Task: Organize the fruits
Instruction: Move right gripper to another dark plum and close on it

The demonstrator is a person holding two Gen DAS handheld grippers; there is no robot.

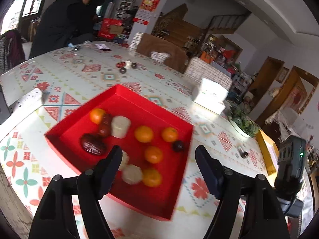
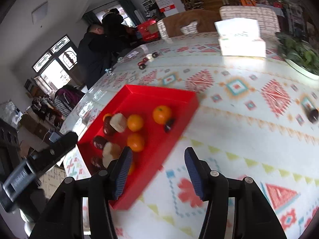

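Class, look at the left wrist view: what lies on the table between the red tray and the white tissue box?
Nothing: in the left wrist view, only bare patterned tablecloth separates the red tray from the white tissue box.

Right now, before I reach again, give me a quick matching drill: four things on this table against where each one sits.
Things:
1. orange
2. tissue box
3. power strip
4. plate of greens

Places:
A. table edge, left of the tray
B. inside the red tray
C. right of the tray, near the yellow box
D. beyond the tray's far right corner

Pairs: 1-B, 2-D, 3-A, 4-C
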